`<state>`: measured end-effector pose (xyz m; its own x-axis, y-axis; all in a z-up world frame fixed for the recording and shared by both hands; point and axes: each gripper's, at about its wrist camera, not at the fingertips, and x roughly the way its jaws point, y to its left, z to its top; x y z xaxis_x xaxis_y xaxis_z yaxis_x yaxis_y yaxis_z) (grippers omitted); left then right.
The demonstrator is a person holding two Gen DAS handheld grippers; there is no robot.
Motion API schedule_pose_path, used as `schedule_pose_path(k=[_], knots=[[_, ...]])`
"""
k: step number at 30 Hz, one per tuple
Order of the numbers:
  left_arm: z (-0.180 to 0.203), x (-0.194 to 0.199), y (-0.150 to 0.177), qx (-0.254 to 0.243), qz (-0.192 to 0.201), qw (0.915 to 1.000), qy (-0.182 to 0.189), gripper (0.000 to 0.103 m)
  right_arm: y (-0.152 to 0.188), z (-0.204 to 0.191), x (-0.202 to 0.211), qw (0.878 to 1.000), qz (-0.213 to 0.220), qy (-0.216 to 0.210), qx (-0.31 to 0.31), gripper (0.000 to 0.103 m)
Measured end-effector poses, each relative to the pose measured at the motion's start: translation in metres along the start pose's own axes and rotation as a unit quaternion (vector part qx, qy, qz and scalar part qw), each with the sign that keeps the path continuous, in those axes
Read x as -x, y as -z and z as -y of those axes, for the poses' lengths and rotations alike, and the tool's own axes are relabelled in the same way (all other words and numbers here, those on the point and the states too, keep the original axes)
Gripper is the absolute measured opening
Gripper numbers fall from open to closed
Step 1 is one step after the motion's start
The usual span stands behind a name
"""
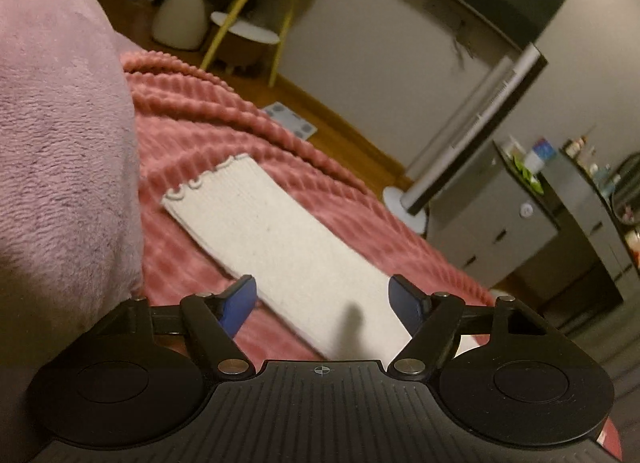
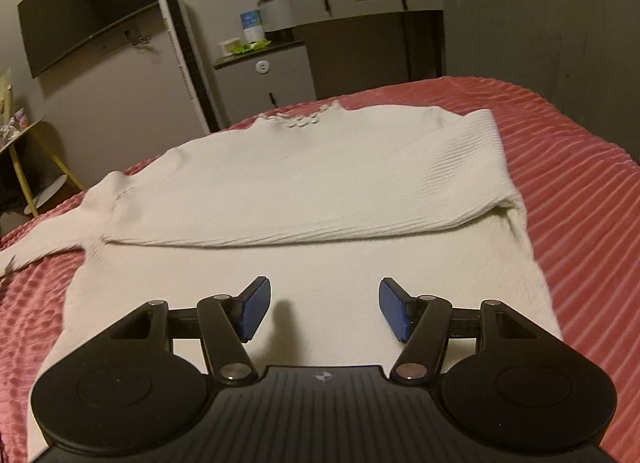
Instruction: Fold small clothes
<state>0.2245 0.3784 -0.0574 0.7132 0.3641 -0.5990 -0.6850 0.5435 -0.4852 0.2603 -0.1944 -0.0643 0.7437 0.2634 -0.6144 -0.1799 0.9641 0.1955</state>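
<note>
Room: bedroom in dim warm light, with grey walls, a wood floor [image 1: 332, 119] and a dark TV [image 2: 88, 11] mounted on the wall.
Bed: covered by a pink-red spread [image 2: 568, 191] of ribbed, tufted plush.
Writing: none can be read; a blue-and-white carton [image 2: 253, 25] on the grey cabinet [image 2: 264, 79] carries print too small to make out.
Left gripper [image 1: 322, 295]: jaws wide apart, holding nothing, hanging over the near end of the sleeve [image 1: 280, 247]; whether it touches the cloth cannot be told.
Right gripper [image 2: 322, 309]: jaws wide apart, empty, poised over the sweater [image 2: 320, 183] at its lower body; contact cannot be told.
Pads: blue with a fine grid texture [image 2: 253, 313], set on black linked arms.
Sweater: cream rib knit, lying flat on the spread with its scalloped neckline far from the right camera; one sleeve is folded across the chest, forming a long horizontal fold edge.
Sleeve: the other one lies straight out to the side on the spread, a flat ribbed strip ending in a ruffled cuff [image 1: 208, 179].
Blanket: pale pink fleece [image 1: 60, 135], fuzzy, bulging at the left of the left view, beside the sleeve.
Furniture: a yellow-legged shelf [image 1: 248, 15], a tall white fan [image 2: 186, 55] and a dresser [image 2: 360, 3] with small bottles.
</note>
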Motion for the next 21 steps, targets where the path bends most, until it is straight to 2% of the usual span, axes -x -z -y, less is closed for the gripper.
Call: schedule_pose_path(k=[3, 5, 6, 7, 8, 10, 11, 17, 18, 20, 21], knots=[[-0.009, -0.005, -0.003, 0.016, 0.009, 0.9998, -0.012, 0.07, -0.001, -0.008, 0.005, 1.0, 0.003, 0.004, 0.015, 0.06], [-0.014, -0.01, -0.004, 0.024, 0.016, 0.9993, -0.024, 0.048, -0.002, -0.013, 0.011, 1.0, 0.007, 0.005, 0.027, 0.06], [-0.015, -0.012, -0.005, 0.026, 0.017, 0.999, -0.032, 0.04, -0.002, -0.015, 0.014, 0.999, 0.01, 0.004, 0.033, 0.06], [-0.014, -0.011, -0.006, 0.023, 0.016, 0.9988, -0.04, 0.022, -0.001, -0.019, 0.019, 0.999, 0.013, 0.003, 0.037, 0.06], [-0.014, -0.012, -0.007, 0.018, 0.014, 0.9988, -0.044, 0.009, -0.002, -0.02, 0.022, 0.999, 0.016, 0.002, 0.04, 0.06], [-0.013, -0.006, -0.007, 0.011, 0.017, 0.9991, -0.037, 0.007, -0.002, -0.02, 0.027, 0.999, 0.02, -0.002, 0.04, 0.06], [-0.011, -0.002, -0.006, 0.007, 0.02, 0.9994, -0.025, 0.004, -0.002, -0.02, 0.029, 0.999, 0.02, -0.004, 0.04, 0.06], [0.01, 0.027, -0.004, 0.001, 0.027, 0.9981, 0.056, 0.003, 0.003, -0.015, 0.036, 0.999, 0.02, -0.012, 0.035, 0.06], [0.012, 0.027, -0.005, 0.001, 0.02, 0.9983, 0.055, 0.004, 0.003, -0.013, 0.037, 0.999, 0.019, -0.013, 0.03, 0.06], [0.01, 0.018, -0.003, 0.018, -0.01, 0.9995, 0.022, 0.017, 0.004, -0.011, 0.041, 0.999, 0.018, -0.016, 0.022, 0.06], [0.005, 0.015, 0.0, 0.031, -0.02, 0.9992, 0.012, 0.018, 0.005, -0.01, 0.042, 1.0, 0.018, -0.018, 0.018, 0.06]])
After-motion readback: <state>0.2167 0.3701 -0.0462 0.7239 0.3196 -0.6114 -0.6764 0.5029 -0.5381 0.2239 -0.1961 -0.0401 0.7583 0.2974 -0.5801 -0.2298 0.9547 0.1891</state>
